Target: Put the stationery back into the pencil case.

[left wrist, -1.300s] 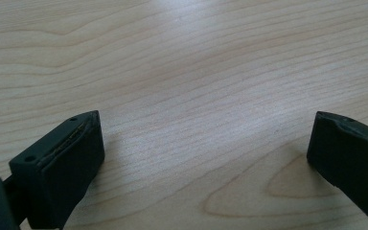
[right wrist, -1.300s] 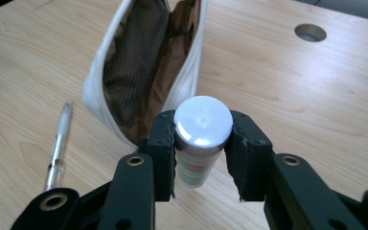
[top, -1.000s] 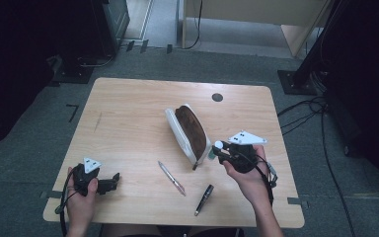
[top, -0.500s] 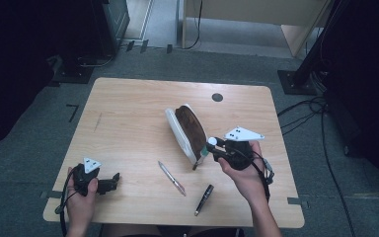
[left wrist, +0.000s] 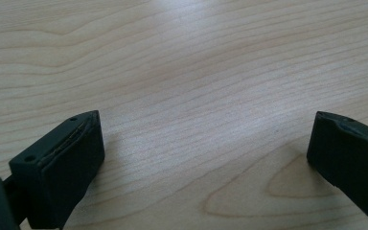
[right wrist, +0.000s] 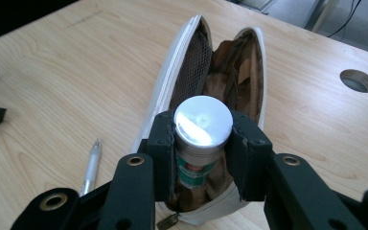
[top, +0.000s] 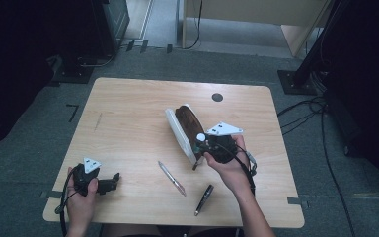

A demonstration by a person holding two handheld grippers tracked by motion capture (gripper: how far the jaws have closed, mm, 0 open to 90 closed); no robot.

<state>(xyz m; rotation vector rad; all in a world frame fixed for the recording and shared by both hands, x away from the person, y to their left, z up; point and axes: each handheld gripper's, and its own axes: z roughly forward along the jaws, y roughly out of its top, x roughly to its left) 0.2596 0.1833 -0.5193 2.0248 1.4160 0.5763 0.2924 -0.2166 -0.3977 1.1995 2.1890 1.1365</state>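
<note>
At the near left edge of the counter (top: pixel 128 113) the left tongs (left wrist: pixel 206 153) are held low over bare wood, jaws wide apart, nothing between them. Further right a silver pen (top: pixel 172 177) and a black pen (top: pixel 203 198) lie loose on the wood. Right of these the right tongs (right wrist: pixel 202 143) are clamped on a small cylindrical tube (right wrist: pixel 199 143) with a white cap – held just over the near end of the open white pencil case (right wrist: pixel 172 86). The tube is judged light, rigid and smooth-walled, so it may slip or swivel; it is best gripped across its body below the cap. The case is soft – likely to shift if nudged.
</note>
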